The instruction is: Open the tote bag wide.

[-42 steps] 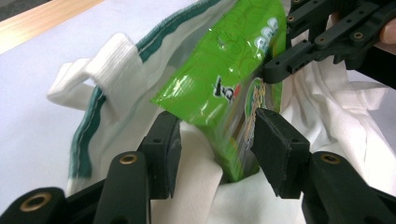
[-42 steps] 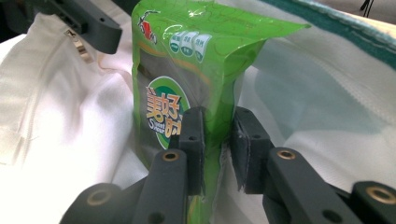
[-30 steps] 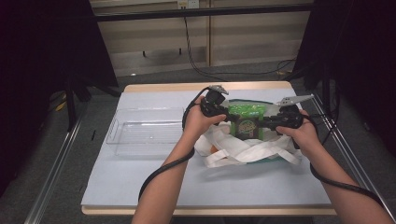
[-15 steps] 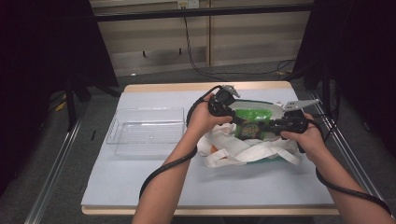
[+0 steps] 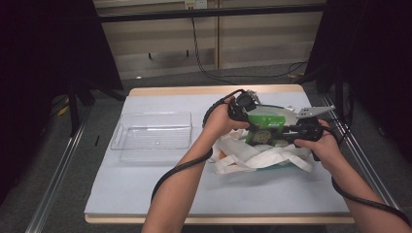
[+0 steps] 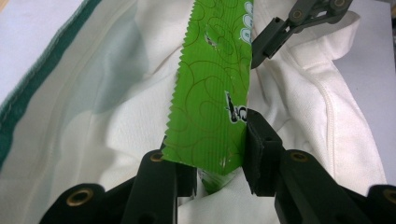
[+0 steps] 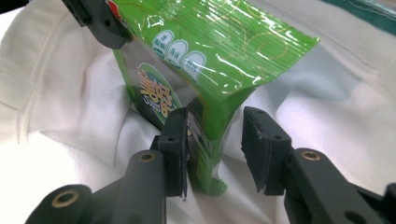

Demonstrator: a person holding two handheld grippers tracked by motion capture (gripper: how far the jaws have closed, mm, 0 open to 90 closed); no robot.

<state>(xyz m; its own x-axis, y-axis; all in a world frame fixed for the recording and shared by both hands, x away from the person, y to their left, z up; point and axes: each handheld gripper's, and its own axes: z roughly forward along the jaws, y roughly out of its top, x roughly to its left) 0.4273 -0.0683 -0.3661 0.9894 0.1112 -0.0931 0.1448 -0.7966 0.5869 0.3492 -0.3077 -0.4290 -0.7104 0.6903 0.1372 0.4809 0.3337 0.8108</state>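
Note:
A green snack packet (image 5: 265, 130) stands half out of a white cloth bag (image 5: 252, 158) at the table's right side. My left gripper (image 5: 247, 115) is shut on the packet's serrated sealed edge (image 6: 215, 84); both pads of the left gripper (image 6: 217, 158) press on it, after closing a little. My right gripper (image 5: 290, 130) comes in from the right. Its jaws have just been opening. In the right gripper view the packet (image 7: 210, 56) is between the right gripper (image 7: 217, 144) pads: the left pad touches it, the right pad stands apart.
A clear plastic tray (image 5: 150, 131) lies on the pale table cover (image 5: 145, 194), left of the bag. The bag's straps (image 5: 233, 162) trail toward the person. Black cables hang from both grippers. Metal rails run along both table sides.
My left gripper has moved right and slightly up with the packet, which now stands more upright. The right gripper's jaws have widened around the packet's lower corner.

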